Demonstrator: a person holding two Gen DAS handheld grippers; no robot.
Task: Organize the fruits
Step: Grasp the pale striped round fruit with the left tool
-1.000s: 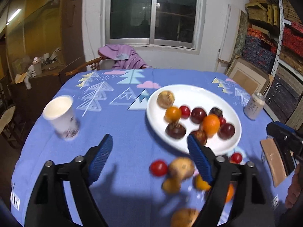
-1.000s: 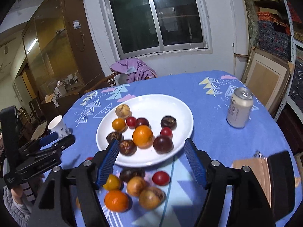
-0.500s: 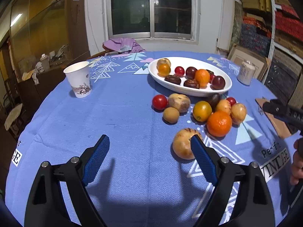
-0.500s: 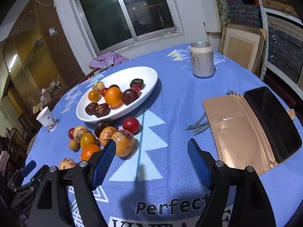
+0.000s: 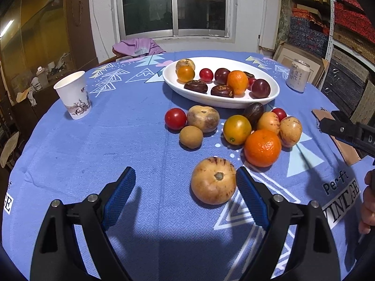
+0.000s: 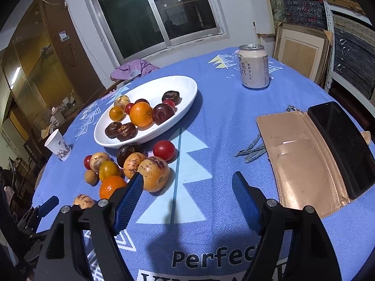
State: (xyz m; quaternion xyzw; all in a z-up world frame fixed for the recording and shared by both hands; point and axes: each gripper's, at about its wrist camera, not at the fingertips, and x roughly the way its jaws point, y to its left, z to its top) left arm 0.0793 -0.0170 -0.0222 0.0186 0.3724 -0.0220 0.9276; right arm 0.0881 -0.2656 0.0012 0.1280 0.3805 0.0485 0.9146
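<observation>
Looks like the approach step: left tool (image 5: 185, 182) is released, jaws just widened, nothing gripped. The speckled tan fruit (image 5: 213, 180) sits on the surface just beside its right finger, short of the white dish (image 5: 269, 93). Next: centre, then squeeze.

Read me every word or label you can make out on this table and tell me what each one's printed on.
"Perfec", cut off by the gripper: tablecloth, near edge, right wrist view.
"Perft" above "VINTAGE": same tablecloth print, left wrist view.
"GE": tablecloth's left edge, left wrist view.
"梨饮", large, with smaller characters too small to read: drink can.
"D": the right gripper's black body, the rest cut off.
Paper cup: picture only, no text.
</observation>
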